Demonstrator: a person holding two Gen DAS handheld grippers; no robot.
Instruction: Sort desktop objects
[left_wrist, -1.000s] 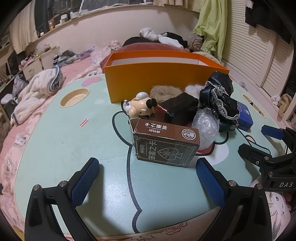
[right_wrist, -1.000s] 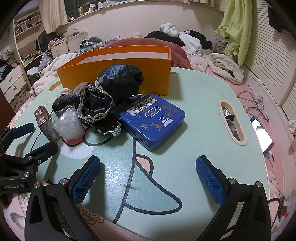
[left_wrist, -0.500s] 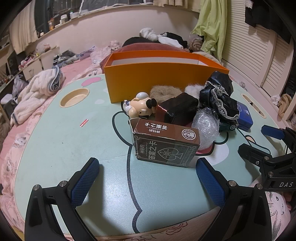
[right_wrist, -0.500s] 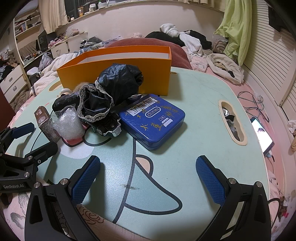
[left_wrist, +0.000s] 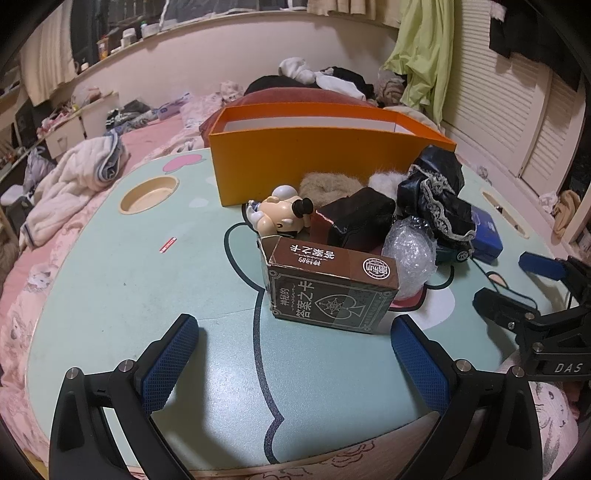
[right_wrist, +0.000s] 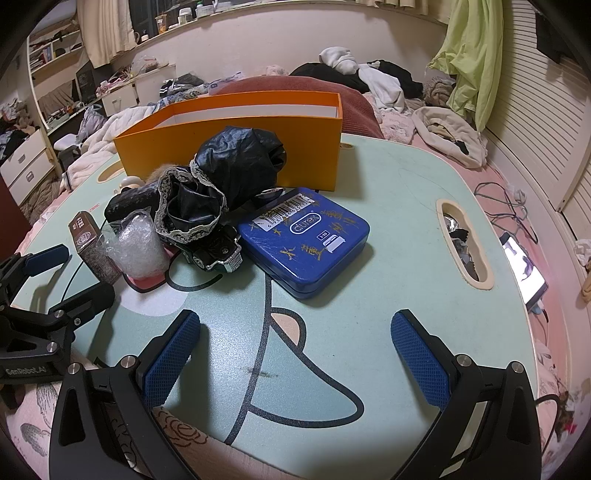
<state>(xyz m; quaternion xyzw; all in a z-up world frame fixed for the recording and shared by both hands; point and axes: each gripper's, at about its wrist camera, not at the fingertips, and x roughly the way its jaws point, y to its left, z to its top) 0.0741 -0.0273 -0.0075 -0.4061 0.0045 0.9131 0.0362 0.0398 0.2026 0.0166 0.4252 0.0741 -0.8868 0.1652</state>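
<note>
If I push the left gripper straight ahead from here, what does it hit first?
Most likely the brown card box: it stands directly ahead of the open left gripper, slightly right of centre, with only bare table before it. The bubble wrap sits just behind.

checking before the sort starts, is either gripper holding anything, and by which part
Nothing is held. The left gripper and right gripper are both open above bare table, short of the card box and blue tin.

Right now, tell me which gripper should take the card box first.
Left. The left gripper is open with the card box straight ahead between its fingers. The right gripper, also open, faces the blue tin; the box sits far to its left.
</note>
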